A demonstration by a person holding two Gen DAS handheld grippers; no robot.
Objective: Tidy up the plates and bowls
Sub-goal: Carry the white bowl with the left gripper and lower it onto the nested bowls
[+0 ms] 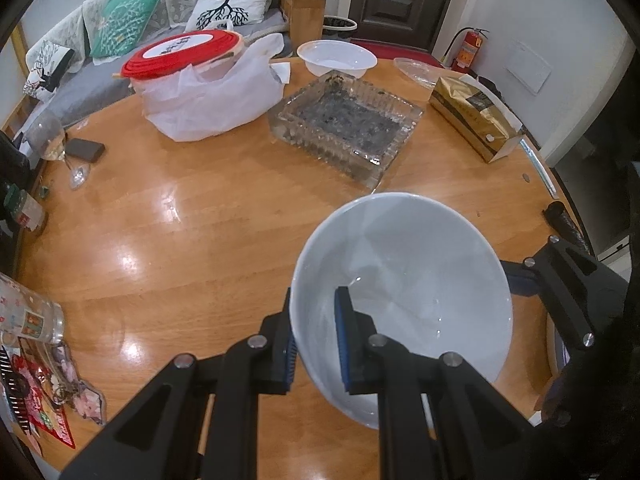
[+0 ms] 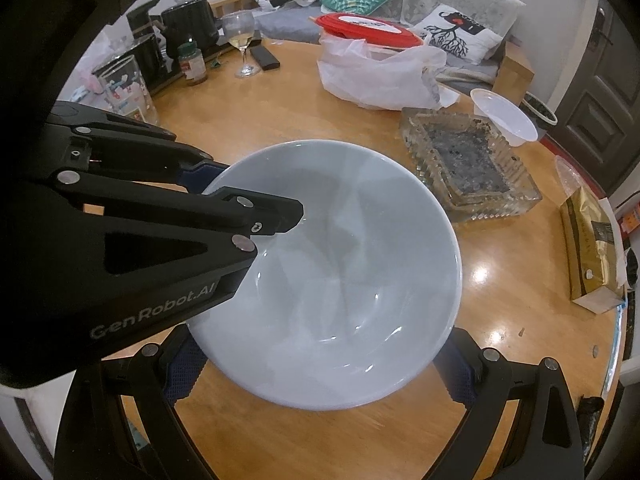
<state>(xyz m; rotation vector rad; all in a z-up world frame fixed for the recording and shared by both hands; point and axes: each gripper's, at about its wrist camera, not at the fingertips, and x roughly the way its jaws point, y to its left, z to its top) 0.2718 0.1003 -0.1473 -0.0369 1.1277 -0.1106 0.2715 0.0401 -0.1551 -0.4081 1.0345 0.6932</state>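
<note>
Gripping white bowl rim: left gripper fingers clamped; right gripper fingers spread wide beside bowl, above table.

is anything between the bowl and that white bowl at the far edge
Yes. The glass tray sits on the table directly between the held bowl and the far white bowl. The left gripper pinches the bowl's rim; the right gripper is open around it.

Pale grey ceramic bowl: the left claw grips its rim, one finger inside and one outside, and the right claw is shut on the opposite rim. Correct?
Not quite. In the right wrist view, the right claw is open, its fingers either side of the pale grey ceramic bowl. The left claw does grip the rim.
</note>
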